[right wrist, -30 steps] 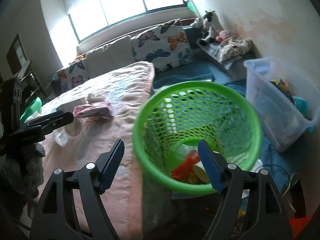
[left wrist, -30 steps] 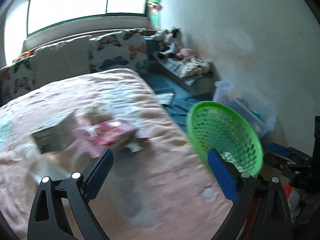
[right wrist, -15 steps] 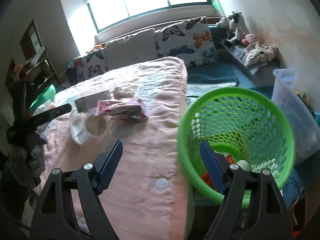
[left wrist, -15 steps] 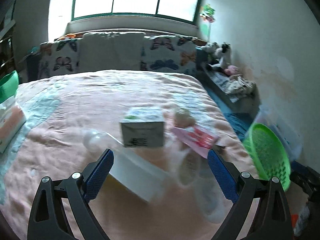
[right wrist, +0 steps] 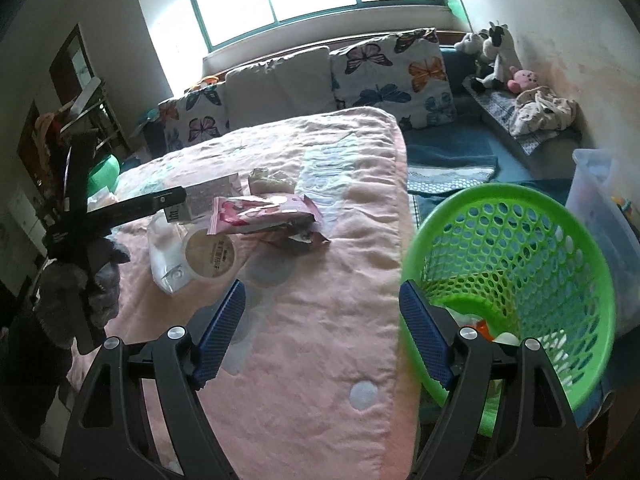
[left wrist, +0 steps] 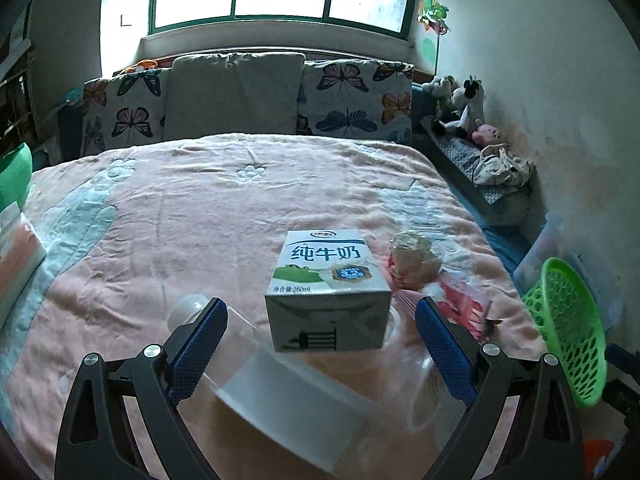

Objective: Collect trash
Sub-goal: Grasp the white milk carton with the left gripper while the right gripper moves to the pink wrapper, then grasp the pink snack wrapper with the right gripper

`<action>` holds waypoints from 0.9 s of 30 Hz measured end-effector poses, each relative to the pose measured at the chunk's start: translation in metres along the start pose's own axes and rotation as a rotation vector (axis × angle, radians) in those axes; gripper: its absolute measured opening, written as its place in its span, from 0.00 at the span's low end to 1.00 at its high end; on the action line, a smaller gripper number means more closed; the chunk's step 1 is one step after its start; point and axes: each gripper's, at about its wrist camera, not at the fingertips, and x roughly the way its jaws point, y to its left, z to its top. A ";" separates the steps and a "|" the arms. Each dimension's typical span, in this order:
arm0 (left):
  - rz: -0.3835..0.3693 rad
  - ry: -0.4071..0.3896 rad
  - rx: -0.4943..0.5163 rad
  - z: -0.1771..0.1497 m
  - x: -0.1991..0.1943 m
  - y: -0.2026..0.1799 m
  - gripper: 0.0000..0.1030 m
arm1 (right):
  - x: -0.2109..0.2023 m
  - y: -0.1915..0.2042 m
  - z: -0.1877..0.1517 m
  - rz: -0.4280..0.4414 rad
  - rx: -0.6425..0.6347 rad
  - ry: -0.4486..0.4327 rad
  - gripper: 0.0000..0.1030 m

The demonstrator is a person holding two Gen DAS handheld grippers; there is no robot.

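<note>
A white and green milk carton (left wrist: 327,290) lies on the pink bedspread (left wrist: 200,216), right in front of my open left gripper (left wrist: 320,344). A clear plastic bottle (left wrist: 280,392) lies under the gripper. A crumpled wrapper (left wrist: 414,256) and a pink snack packet (left wrist: 460,304) lie to the carton's right. In the right wrist view the pink packet (right wrist: 260,212), a round lidded cup (right wrist: 210,256), the carton (right wrist: 208,196) and the left gripper (right wrist: 136,208) show at mid left. My right gripper (right wrist: 320,332) is open and empty over the bed's edge, beside the green basket (right wrist: 520,280), which holds trash.
Butterfly cushions (left wrist: 352,100) line the head of the bed. A bench with soft toys (right wrist: 500,64) and clothes stands along the right wall. A clear storage bin (right wrist: 600,208) stands behind the basket. A blue mat (right wrist: 452,160) covers the floor.
My left gripper has swung left from the basket and closed in on the milk carton. My right gripper has moved left, away from the basket's mouth, to over the bed's edge.
</note>
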 end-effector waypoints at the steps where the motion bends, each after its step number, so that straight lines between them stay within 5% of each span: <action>1: 0.002 0.001 0.004 0.001 0.002 0.000 0.89 | 0.003 0.001 0.002 0.001 -0.002 0.004 0.77; 6: 0.007 0.003 0.010 0.004 0.012 0.001 0.86 | 0.014 0.001 0.011 0.016 -0.001 0.017 0.77; 14: -0.024 0.005 0.008 0.001 0.019 0.003 0.61 | 0.027 0.006 0.028 0.050 0.012 0.035 0.77; 27: -0.049 -0.061 0.008 0.005 -0.003 0.011 0.60 | 0.050 0.021 0.043 0.171 0.100 0.149 0.77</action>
